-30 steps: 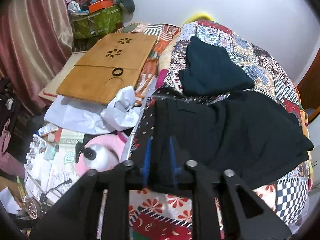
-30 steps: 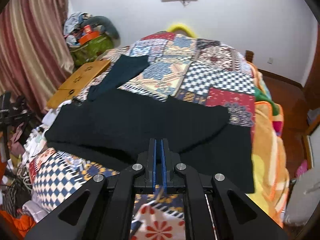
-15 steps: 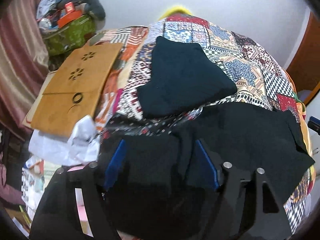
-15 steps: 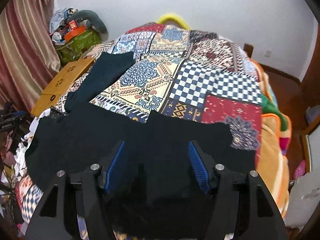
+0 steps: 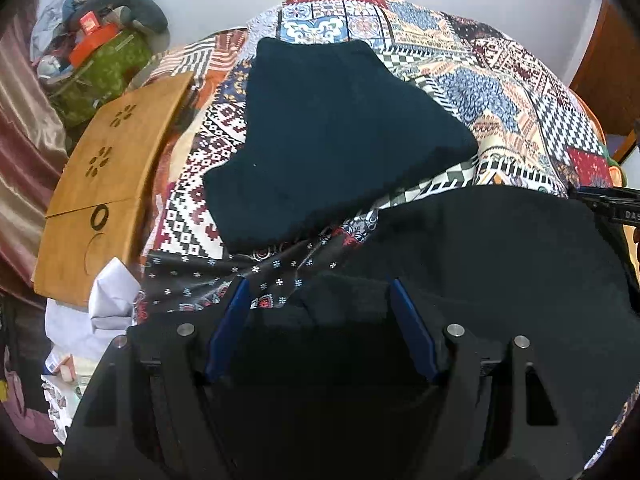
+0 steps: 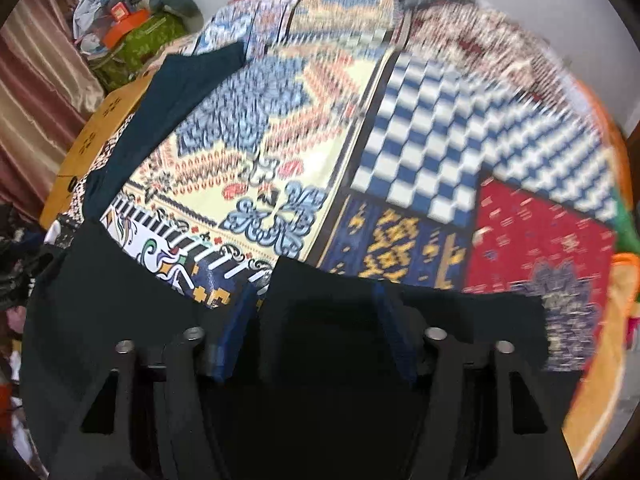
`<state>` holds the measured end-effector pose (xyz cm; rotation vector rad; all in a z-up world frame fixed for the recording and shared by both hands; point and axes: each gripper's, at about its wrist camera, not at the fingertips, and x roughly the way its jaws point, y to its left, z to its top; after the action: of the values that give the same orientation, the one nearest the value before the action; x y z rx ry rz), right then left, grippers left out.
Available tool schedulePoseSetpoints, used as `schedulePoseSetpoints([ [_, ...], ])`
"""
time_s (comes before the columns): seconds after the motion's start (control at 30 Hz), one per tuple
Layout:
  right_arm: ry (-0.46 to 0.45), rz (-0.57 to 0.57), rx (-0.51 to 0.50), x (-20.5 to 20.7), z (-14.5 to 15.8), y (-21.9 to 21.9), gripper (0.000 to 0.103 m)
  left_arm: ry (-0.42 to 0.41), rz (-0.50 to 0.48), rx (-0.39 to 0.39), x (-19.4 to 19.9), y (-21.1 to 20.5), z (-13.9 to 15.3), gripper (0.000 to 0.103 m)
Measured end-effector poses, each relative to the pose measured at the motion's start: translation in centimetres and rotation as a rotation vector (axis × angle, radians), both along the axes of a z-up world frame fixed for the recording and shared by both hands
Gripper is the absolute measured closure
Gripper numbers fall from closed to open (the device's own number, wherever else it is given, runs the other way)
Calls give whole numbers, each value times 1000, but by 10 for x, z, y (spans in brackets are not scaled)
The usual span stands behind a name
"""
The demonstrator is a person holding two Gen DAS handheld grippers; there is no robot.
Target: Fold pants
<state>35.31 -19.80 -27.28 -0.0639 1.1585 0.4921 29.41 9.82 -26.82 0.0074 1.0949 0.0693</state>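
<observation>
The black pants [image 5: 500, 248] lie spread on the patchwork quilt [image 5: 500, 80], near its front edge. My left gripper [image 5: 318, 292] is open, its blue pads wide apart over the pants' left edge. In the right wrist view the pants [image 6: 120, 300] fill the lower frame, and my right gripper [image 6: 316, 296] is open over their upper edge. Neither gripper holds cloth. The right gripper also shows at the right edge of the left wrist view [image 5: 612, 206].
A folded dark teal garment [image 5: 332, 140] lies on the quilt beyond the pants, also in the right wrist view [image 6: 160, 108]. A wooden lap desk [image 5: 104, 172] and white paper [image 5: 108, 300] lie at the left. A green bag [image 5: 104, 76] with clutter stands by the wall.
Both grippers, shut on the pants a second ago, have opened and let go. Both have moved forward over the pants toward the far side of the bed.
</observation>
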Motion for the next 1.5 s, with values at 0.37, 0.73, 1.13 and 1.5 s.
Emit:
schedulePoseSetpoints([
  [0.37,-86,-34,61,-15,22,-37,90,-10,-12,18,-4,-14,10,32],
  [0.73,-351,-172,102,-59,134,-132,90,32,-84,21,-28,-59,20,29],
  [1.13,-282,-239,25,-115,76,-193,89,50,-65,44,-53,-82,22,22],
  [1.5,-90,-309,-124,-138,18,-179,83,59,-38,-49,-67,-62,22,15],
])
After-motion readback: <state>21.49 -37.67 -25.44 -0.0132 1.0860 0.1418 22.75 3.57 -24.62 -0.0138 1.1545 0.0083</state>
